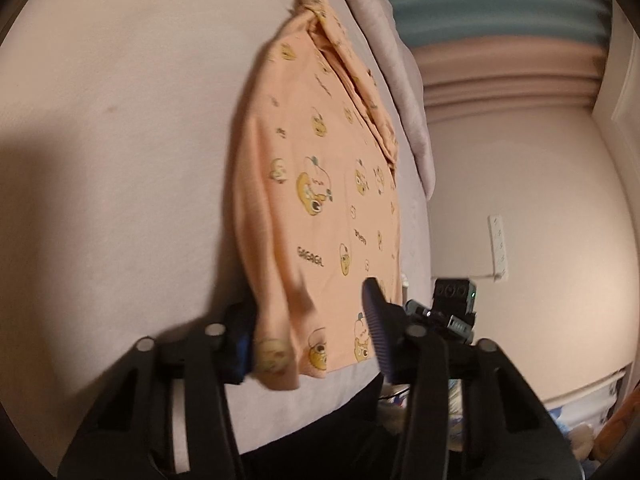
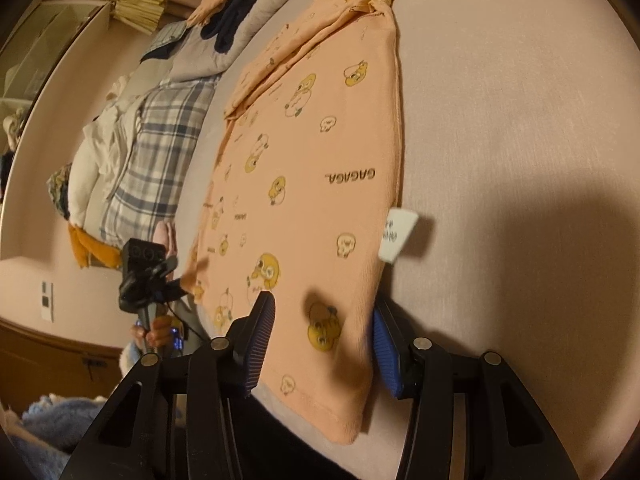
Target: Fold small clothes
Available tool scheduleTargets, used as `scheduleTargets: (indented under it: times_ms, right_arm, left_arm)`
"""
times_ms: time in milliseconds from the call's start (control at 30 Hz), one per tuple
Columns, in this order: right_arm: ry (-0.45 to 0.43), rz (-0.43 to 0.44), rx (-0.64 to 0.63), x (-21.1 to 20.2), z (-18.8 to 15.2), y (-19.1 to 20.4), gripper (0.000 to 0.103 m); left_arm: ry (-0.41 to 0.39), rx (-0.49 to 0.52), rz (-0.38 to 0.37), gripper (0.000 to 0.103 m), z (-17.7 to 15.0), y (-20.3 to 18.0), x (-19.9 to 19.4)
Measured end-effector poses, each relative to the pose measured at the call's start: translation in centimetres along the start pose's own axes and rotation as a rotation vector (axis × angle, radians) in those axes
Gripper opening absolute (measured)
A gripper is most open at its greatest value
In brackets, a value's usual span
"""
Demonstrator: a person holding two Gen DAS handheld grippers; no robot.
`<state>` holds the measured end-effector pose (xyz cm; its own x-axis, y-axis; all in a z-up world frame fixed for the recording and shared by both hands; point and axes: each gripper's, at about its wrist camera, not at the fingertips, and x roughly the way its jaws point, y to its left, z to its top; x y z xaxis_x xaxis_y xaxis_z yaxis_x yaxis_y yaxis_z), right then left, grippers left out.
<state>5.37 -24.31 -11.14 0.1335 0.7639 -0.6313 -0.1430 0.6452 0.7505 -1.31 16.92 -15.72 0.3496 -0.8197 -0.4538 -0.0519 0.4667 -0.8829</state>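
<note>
Pale bedding (image 1: 120,140) covered the bed, and on it lay the peach shirt (image 1: 320,184) with its duck print, partly folded. At its near hem, the left gripper (image 1: 310,336) and the right gripper (image 2: 324,344) each stood partly open astride a corner; whether either one's pads pressed the cloth could not be told.

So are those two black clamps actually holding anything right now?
Both straddle the bottom hem of the peach duck-print cotton shirt, the left gripper and the right gripper near opposite corners; whether either pinches can't be told.
</note>
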Motion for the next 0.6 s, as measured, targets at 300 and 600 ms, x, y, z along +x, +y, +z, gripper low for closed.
scheduleTargets:
  times_ms: [300, 600]
  right_arm:
    - [-0.024, -0.068, 0.004, 0.3, -0.1, -0.3, 0.01]
    - [-0.077, -0.012, -0.133, -1.1, -0.3, 2.7, 0.005]
  left_arm:
    - [-0.071, -0.104, 0.043, 0.007, -0.6, 1.3, -1.1]
    - [-0.151, 0.029, 0.012, 0.004, -1.0, -3.2, -3.3]
